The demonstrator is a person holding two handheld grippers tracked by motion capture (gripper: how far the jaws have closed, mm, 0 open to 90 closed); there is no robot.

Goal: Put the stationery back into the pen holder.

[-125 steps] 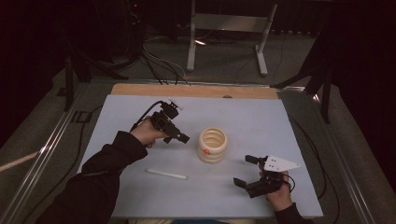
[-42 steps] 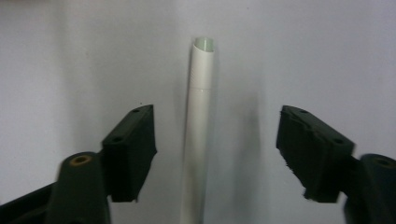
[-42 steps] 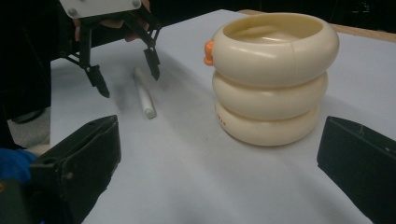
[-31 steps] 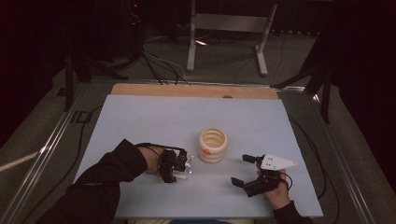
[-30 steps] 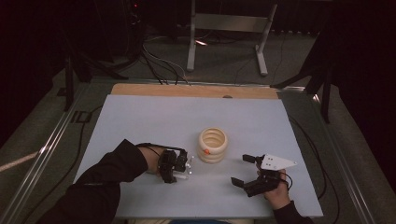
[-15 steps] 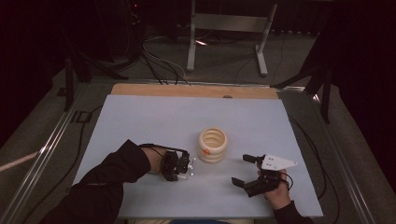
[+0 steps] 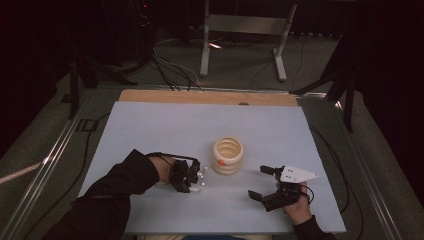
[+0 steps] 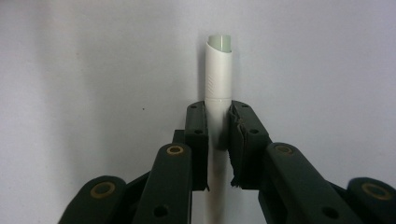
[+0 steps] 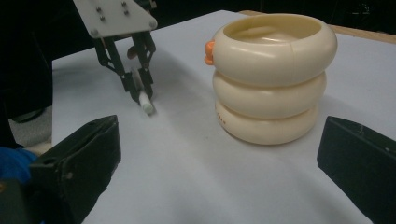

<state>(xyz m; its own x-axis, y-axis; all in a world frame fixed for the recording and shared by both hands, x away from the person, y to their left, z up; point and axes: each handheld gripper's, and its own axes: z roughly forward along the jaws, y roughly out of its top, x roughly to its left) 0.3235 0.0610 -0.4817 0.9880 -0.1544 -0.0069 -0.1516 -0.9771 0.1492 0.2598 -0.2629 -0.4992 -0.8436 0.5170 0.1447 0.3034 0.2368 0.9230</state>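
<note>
1. I see a pale grey-blue mat (image 7: 165, 130) covering the table, with a bare wooden strip (image 7: 200, 97) along its far edge.
2. Metal rails (image 7: 47, 165) run along the left and right sides of the table; black cables (image 7: 330, 155) trail over the right edge of the mat.
3. Beyond the table the room is dark: a grey floor, loose cables (image 7: 170, 70) and a metal stand (image 7: 240, 30) on two legs.
4. My left gripper (image 7: 192, 177) sits low over the near-left part of the mat. Its jaws have just been closing, and they are clenched on a white pen (image 8: 218, 88) that lies on the mat.
5. In the left gripper view the pen runs straight out between the pads, its tip ahead of them, bare mat on both sides.
6. A cream ringed cup (image 7: 228, 155) with a small orange spot stands upright mid-mat, just right of the left gripper and apart from it.
7. My right gripper (image 7: 264, 182) rests near the front-right, jaws spread wide with nothing between them, aimed at the cup.
8. In the right gripper view the pen (image 9: 146, 103) lies left of the cup (image 9: 273, 79), well apart from it.
</note>
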